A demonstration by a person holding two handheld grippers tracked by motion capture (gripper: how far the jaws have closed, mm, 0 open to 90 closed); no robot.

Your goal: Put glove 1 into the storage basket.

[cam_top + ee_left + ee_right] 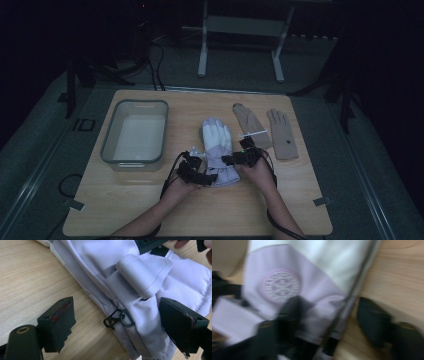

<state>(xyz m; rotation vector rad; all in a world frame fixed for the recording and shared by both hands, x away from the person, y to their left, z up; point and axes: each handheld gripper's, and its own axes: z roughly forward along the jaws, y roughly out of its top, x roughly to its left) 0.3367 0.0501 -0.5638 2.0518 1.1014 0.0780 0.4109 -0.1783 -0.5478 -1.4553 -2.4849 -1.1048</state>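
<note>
- Our two hands come in from the bottom of the high view, each holding a tool with two black tongs; the left gripper (207, 177) sits at the wrist end of the white glove (218, 150), and the right gripper (230, 159) sits at its other side.
- We see the left tongs spread wide in the left gripper view (117, 325); one tong is out on the bare wood and the other is over the puffy cuff; they pinch nothing yet; we think they stand like this so they can close on the cuff edge.
- Between those tongs lies a small black clip (119, 319) at the glove's edge; a grey strap tab (145, 275) folds over the cuff just above it.
- We see the right tongs spread too (329, 322), with the glove's edge between them; that picture is blurry, so we cannot tell if they touch the cloth; a round badge (281, 286) shows on the glove.
- We think both tools meet at the cuff to lift the glove together.
- Left of the glove waits a clear tub (135, 135), maybe for it; two tan gloves (267, 131) lie flat to the right on the wooden table (300, 210).
</note>
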